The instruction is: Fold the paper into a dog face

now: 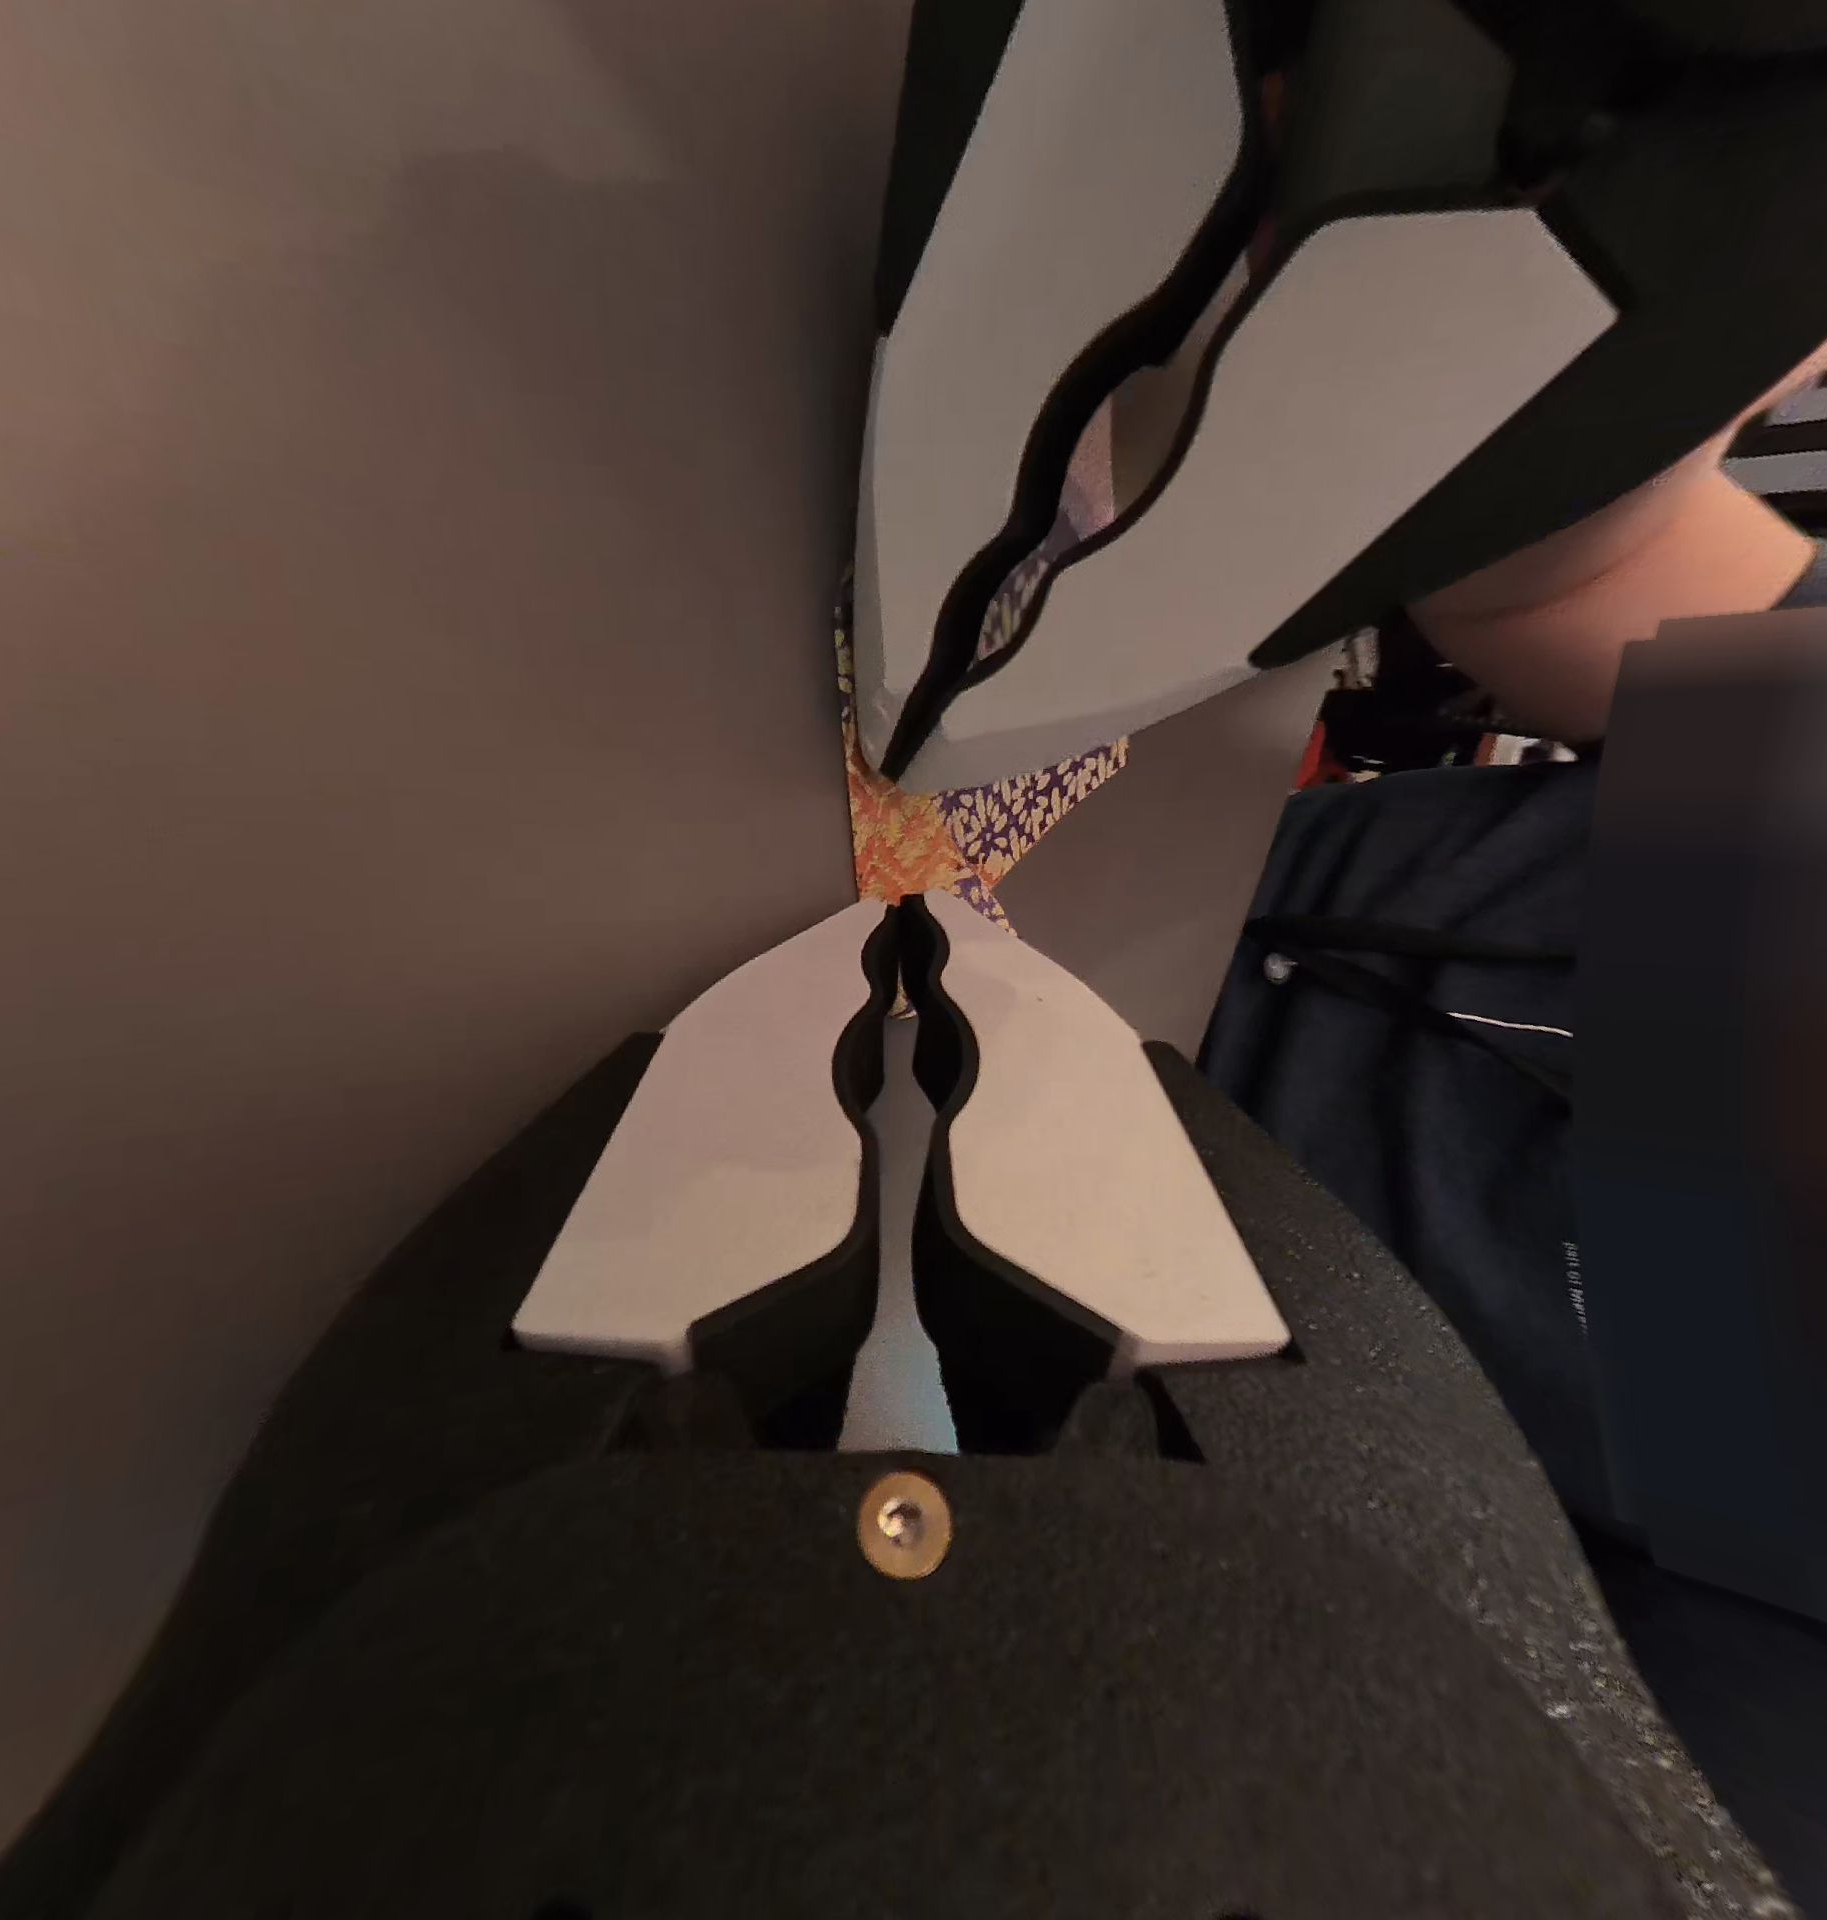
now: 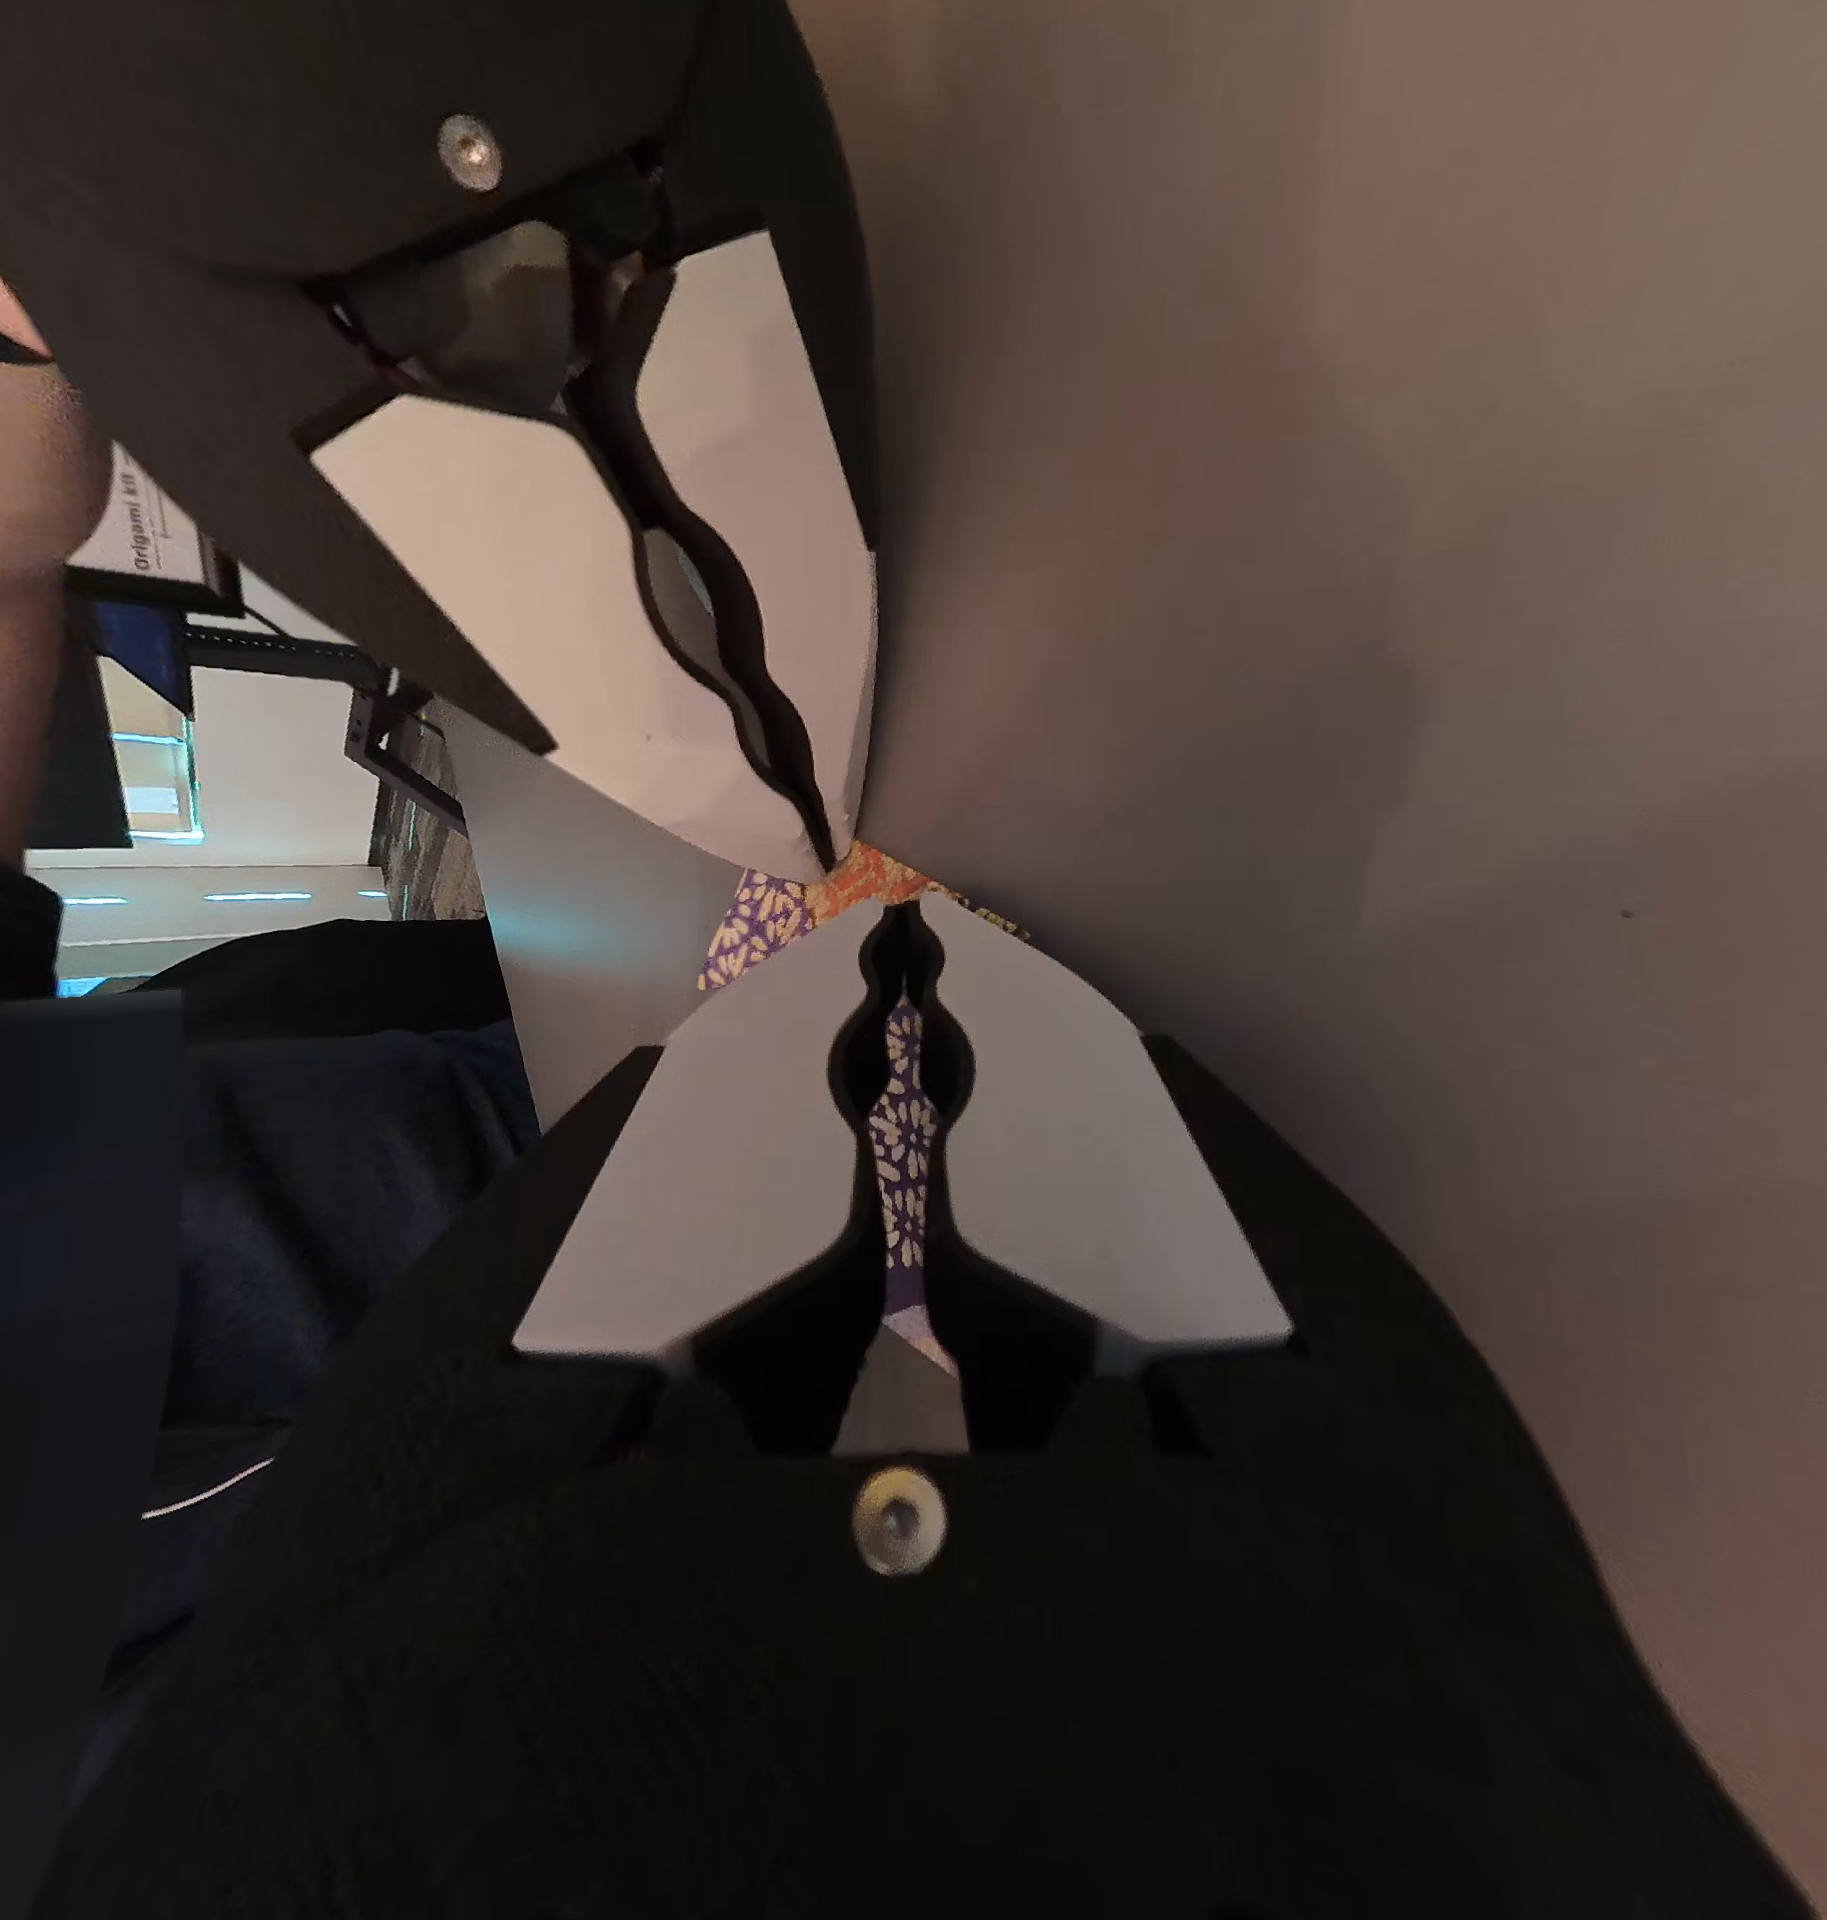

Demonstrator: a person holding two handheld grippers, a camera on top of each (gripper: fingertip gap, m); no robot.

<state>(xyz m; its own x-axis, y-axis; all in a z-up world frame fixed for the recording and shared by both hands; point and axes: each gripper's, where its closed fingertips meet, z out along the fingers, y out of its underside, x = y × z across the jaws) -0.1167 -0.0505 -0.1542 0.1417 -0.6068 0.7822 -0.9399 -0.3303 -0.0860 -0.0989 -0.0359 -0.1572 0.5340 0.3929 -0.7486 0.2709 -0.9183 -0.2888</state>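
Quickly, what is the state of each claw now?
Left claw: closed on the patterned orange-and-purple folded paper.
Right claw: closed on the same paper.

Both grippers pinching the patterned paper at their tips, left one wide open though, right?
No. The left gripper is shut on the patterned paper, as the left wrist view shows. The right gripper pinches it too.
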